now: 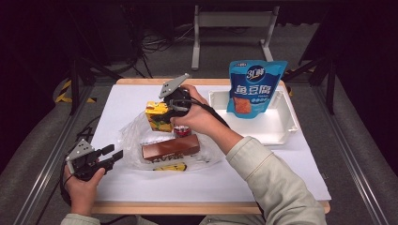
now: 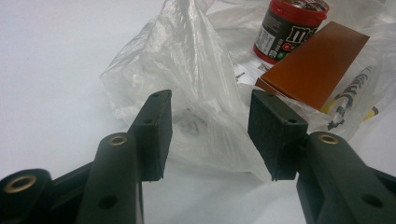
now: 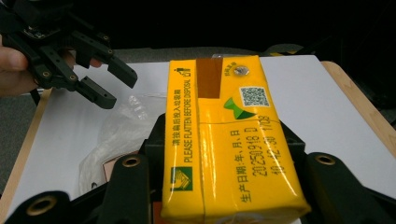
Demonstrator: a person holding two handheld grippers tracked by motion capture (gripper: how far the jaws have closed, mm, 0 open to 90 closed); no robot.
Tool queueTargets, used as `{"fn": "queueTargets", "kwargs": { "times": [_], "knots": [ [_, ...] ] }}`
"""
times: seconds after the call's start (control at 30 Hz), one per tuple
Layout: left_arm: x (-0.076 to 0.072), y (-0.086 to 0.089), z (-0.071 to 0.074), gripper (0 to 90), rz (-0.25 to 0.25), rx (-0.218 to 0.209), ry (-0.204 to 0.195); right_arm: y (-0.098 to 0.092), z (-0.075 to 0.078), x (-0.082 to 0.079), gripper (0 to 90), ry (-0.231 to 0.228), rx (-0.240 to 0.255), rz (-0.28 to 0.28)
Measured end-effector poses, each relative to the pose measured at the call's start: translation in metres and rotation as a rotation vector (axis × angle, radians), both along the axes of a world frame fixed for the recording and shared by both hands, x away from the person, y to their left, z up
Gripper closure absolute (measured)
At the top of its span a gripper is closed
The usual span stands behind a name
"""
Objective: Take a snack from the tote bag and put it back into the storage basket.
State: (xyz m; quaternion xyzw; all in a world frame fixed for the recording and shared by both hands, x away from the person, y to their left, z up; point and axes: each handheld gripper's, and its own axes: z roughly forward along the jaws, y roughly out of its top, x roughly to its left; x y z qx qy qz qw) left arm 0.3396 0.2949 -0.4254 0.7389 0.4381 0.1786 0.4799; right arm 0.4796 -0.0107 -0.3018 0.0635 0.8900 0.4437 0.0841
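Observation:
My right gripper [image 1: 165,112] is shut on a yellow drink carton [image 1: 156,115] and holds it above the table, over the far edge of a clear plastic bag [image 1: 136,136]. In the right gripper view the carton [image 3: 229,140] lies lengthwise between the two jaws, printed side up. My left gripper [image 1: 112,153] rests low at the table's near left, open, its jaws pointing at the bag. In the left gripper view the crumpled bag [image 2: 187,70] lies just ahead of the open pads [image 2: 156,126], with nothing pressed between them.
On the bag lie a brown box [image 1: 171,147] and a red-lidded candy jar [image 1: 182,131]. A white tray [image 1: 281,126] at the far right holds an upright blue snack pouch [image 1: 253,86]. The white table top [image 1: 211,183] ends in a wooden edge.

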Motion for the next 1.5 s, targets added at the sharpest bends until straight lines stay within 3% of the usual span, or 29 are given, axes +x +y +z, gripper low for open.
{"fn": "queueTargets", "kwargs": {
  "times": [0.57, 1.5],
  "knots": [
    [0.005, -0.003, 0.0, 50.2, -0.013, 0.002, -0.003, -0.033, 0.026, 0.002, 53.6, -0.01, 0.006, -0.035],
    [0.01, -0.007, 0.001, 50.2, -0.017, 0.004, -0.002, -0.1, 0.049, 0.015, 53.6, -0.008, 0.034, -0.144]
  ]
}}
